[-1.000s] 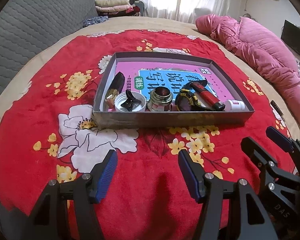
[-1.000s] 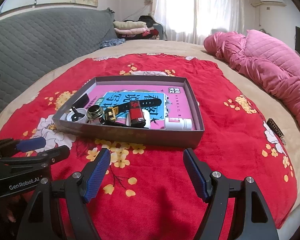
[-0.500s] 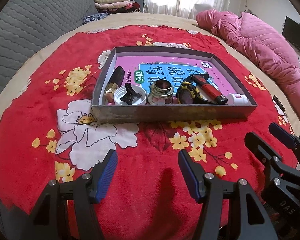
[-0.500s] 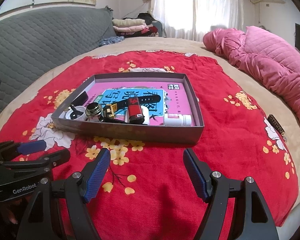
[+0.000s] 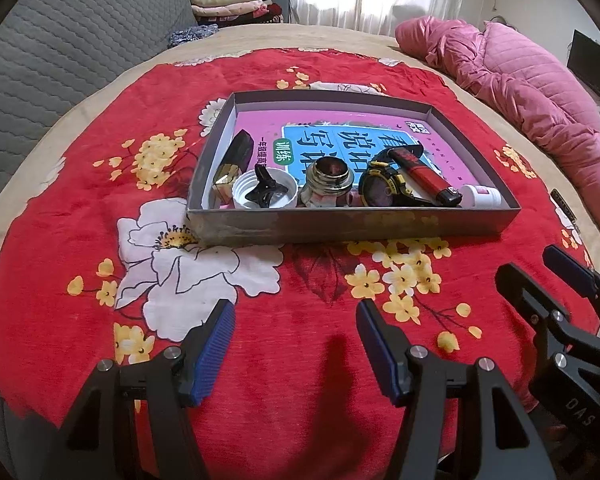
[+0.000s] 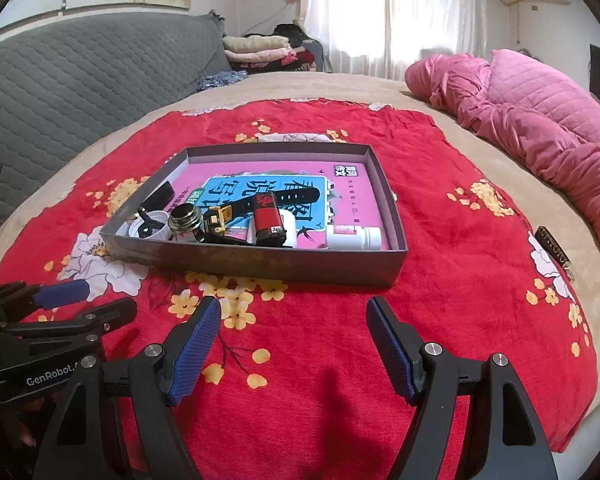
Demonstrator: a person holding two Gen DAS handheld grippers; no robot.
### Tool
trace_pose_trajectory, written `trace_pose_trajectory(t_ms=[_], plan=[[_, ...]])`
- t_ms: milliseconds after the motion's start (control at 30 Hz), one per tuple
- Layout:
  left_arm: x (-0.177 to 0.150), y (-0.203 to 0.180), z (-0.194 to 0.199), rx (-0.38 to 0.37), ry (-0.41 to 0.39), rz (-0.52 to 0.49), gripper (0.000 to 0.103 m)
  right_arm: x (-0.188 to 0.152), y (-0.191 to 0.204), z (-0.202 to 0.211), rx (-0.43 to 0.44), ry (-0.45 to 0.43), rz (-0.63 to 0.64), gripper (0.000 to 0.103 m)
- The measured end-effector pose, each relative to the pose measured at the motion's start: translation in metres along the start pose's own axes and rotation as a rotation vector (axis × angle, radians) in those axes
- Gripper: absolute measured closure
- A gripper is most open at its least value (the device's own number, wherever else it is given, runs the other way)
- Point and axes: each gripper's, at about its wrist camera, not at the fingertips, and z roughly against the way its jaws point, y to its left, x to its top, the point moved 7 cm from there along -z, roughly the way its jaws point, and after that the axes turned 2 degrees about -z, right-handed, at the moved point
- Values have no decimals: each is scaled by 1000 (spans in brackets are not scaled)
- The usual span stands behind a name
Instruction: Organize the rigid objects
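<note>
Two grippers hover low over a red plush blanket [image 5: 260, 80] printed with white and yellow flowers, both with jaws spread wide and empty: the left gripper [image 5: 292, 344] and the right gripper [image 6: 294, 344], each with ribbed blue pads on black frames. Ahead sits a shallow grey cardboard box [image 5: 340, 228] lined with a glossy pink-and-blue booklet [image 5: 340, 140]. Along its near wall lie a dark lipstick tube [image 5: 236, 156], a white ridged cap [image 5: 264, 194] holding a black hair clip [image 5: 264, 186], a round metal jar [image 5: 328, 184], a black-and-yellow watch [image 5: 384, 188], a red lighter [image 5: 424, 176] and a small white bottle [image 5: 482, 196]. Only the right wrist view shows the bottle's full side [image 6: 352, 238] and a white roll [image 6: 288, 232] behind the lighter. A quilted pink coat [image 6: 540, 120] lies at the bed's far edge.
</note>
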Motion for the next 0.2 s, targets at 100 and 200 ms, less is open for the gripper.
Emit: trace_pose_trajectory(t_ms=[100,200], plan=[[0,-1,-1,-1,1,-3,41,0,-1,0,-1,-1,-3,27],[1,-2,-1,-10,-2,0,41,-1,-4,-1,-1,1,-11,27]])
